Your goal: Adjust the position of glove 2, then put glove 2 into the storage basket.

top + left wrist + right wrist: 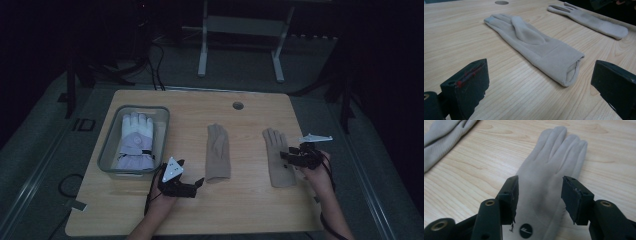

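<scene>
Two beige knit gloves lie flat on the wooden table. The middle glove [218, 152] [531, 42] has its cuff toward me, and my left gripper [191, 172] [540, 75] stands open just short of that cuff, low over the table, with nothing between its jaws. The right glove [276, 160] [549, 170] lies palm down with its fingers pointing away. My right gripper [284, 159] [539, 190] hovers over its palm with the jaws apart; the pads do not press on the cloth. A black round logo [525, 230] marks that glove near the cuff.
A clear plastic bin [107, 145] at the table's left holds a thick white and lavender glove [136, 140]. A round cable hole [238, 105] sits near the far edge. Behind the table stands a white frame [240, 35] on the dark floor.
</scene>
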`<action>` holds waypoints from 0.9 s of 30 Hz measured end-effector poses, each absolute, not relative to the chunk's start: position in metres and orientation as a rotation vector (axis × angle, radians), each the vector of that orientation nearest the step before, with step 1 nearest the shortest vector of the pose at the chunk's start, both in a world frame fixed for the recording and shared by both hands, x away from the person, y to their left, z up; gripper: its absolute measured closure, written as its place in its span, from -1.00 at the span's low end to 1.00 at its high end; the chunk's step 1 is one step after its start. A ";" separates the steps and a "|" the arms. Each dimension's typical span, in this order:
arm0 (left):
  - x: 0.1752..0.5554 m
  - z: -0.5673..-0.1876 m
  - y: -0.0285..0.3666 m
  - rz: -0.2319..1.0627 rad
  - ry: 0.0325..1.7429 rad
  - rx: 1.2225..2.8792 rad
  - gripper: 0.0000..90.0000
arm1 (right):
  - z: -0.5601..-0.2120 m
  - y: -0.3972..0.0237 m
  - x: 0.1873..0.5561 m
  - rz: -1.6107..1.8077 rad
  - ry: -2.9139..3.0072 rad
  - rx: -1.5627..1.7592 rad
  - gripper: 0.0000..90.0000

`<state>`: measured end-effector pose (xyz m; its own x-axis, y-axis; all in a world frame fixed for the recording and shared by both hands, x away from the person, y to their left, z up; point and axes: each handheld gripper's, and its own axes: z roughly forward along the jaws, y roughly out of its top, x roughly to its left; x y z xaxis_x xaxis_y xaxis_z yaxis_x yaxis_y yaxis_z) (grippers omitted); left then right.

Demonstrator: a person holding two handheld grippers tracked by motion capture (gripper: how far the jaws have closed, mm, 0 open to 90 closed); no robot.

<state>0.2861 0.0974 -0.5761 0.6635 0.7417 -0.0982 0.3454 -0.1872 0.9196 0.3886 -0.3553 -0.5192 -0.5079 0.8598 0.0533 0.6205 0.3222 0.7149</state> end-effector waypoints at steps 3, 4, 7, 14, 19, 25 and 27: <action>0.285 -0.575 0.096 0.460 0.864 1.788 -0.96 | -0.519 -0.360 0.394 0.998 2.303 1.276 0.08; 0.285 -0.575 0.096 0.459 0.864 1.787 -0.96 | -0.519 -0.361 0.395 0.997 2.321 1.261 0.08; 0.285 -0.576 0.096 0.454 0.862 1.796 -0.96 | -0.519 -0.362 0.398 1.003 2.330 1.233 0.07; 0.285 -0.575 0.097 0.455 0.864 1.788 -0.96 | -0.539 -0.358 0.408 0.979 2.394 1.133 -0.03; 0.285 -0.576 0.097 0.451 0.861 1.789 -0.96 | -0.550 -0.360 0.410 0.965 2.401 1.131 0.13; 0.285 -0.575 0.097 0.459 0.860 1.789 -0.96 | -0.549 -0.348 0.404 0.892 2.368 1.142 0.71; 0.285 -0.575 0.097 0.458 0.860 1.788 -0.96 | -0.548 -0.346 0.403 0.882 2.344 1.187 0.77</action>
